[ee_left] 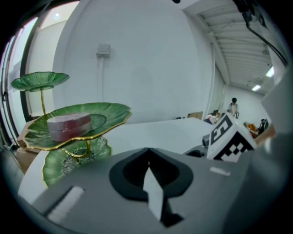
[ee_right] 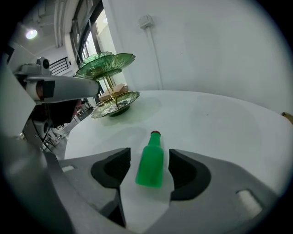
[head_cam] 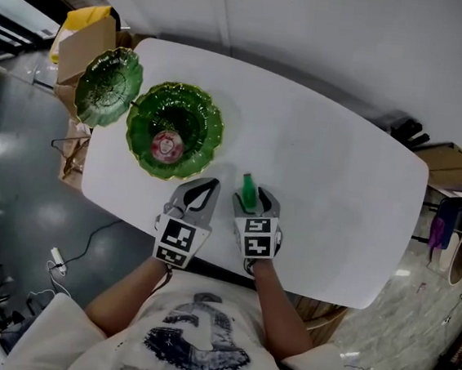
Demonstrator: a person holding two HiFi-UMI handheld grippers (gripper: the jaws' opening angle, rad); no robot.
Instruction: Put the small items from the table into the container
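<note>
A: Head view?
B: Left gripper and right gripper sat side by side at the white table's near edge; tiered green stand just beyond the left one.
A: Left gripper view?
B: Jaws pressed together, empty; pink round item on the stand's dish.
A: Right gripper view?
B: Jaws apart; green bottle lay on the table between them, pads clear of it.

In the head view, the green bottle's base is hidden under the right gripper. The print on the round pink item is too small to read.

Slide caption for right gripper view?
Green bottle between the open fingers of the right gripper, on the white table.
</note>
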